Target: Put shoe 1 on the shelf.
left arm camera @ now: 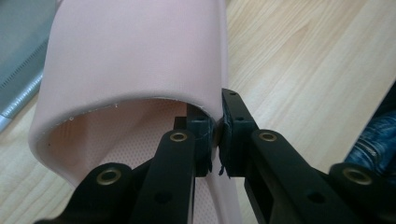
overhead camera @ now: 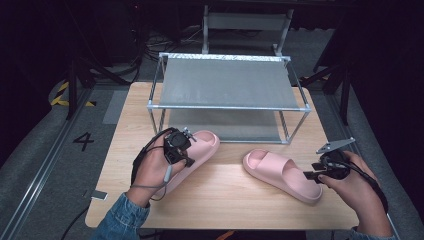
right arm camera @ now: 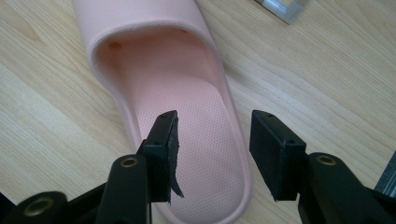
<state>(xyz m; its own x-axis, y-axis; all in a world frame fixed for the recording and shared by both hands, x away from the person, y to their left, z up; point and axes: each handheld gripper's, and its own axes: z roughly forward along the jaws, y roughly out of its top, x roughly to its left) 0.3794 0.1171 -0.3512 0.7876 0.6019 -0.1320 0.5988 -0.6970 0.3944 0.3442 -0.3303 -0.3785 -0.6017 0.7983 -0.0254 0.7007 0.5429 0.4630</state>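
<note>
While your left gripper (left arm camera: 217, 140) jaws clamp the left slipper's (overhead camera: 192, 155) strap edge, likely to lift it | right gripper (right arm camera: 212, 149) jaws apart over right slipper's (overhead camera: 282, 174) heel, lower right | rack (overhead camera: 227, 90) waits behind on table (overhead camera: 225, 200).

Matt pink foam slippers (overhead camera: 283, 175) lie on a smooth, pale wood-grain table (overhead camera: 225, 200).

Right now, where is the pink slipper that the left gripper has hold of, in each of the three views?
High view: the left slipper lies left of centre, under the left hand, toe toward the metal rack.
Left gripper view: it spans the upper left, its strap edge pinched between the jaws.
Right gripper view: I cannot see it; the slipper there is the other one.
Shared landmark: the wooden table.
</note>
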